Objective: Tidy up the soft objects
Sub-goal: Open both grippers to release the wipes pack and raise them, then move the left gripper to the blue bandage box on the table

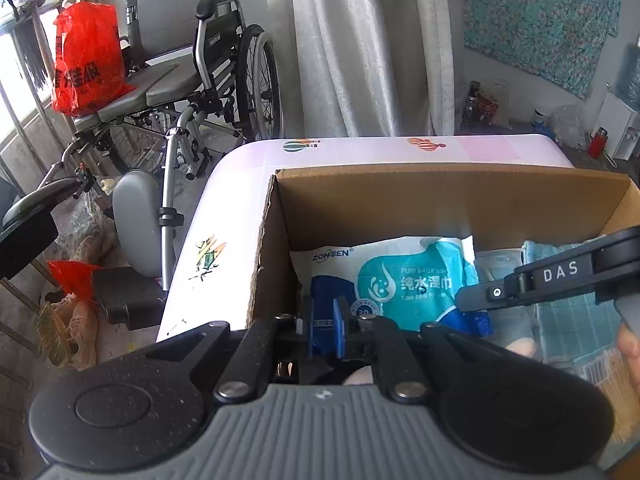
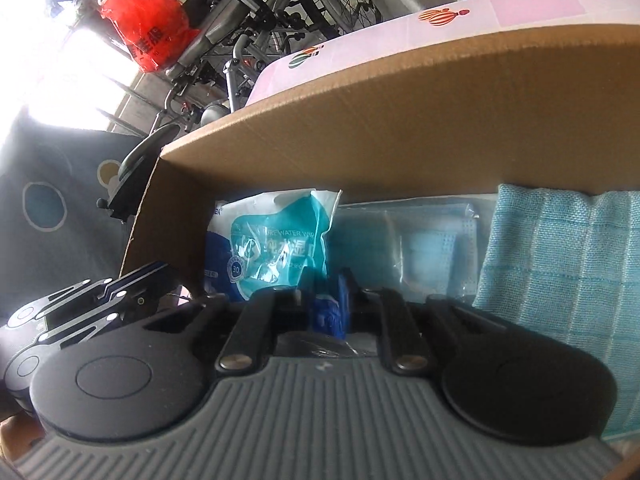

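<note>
Cardboard box (image 1: pixel 440 204) fills the middle of your left wrist view, sitting open on a white table (image 1: pixel 240 208) printed with small balloons. Your left gripper (image 1: pixel 325 322) reaches over the box's near-left corner with its blue pads almost together, pinching the blue lower-left edge of the wet wipes pack (image 1: pixel 400 276), which lies flat on the box floor. From three o'clock your right gripper (image 1: pixel 486 316) comes in sideways, its black arm marked DAS, its tip on the pack's right-hand end. A blue checked cloth (image 1: pixel 576 312) lies at four o'clock inside the box, and a bit of your hand (image 1: pixel 632 356) shows at the right edge. Beyond the table, at ten o'clock, stands a wheelchair (image 1: pixel 208 68) with a red plastic bag (image 1: pixel 86 60) on its seat; white curtains (image 1: pixel 360 40) hang at twelve o'clock. In your right wrist view the camera sits low inside the box, the brown far wall (image 2: pixel 400 120) across the top. The right gripper's blue pads are nearly shut, nipping the pack's crinkled blue corner at centre. The pack rises toward eleven o'clock. A clear bag of face masks (image 2: pixel 420 240) leans against the wall at one o'clock, the checked cloth standing at three o'clock. Your left gripper (image 2: pixel 160 280) lies at nine o'clock
</note>
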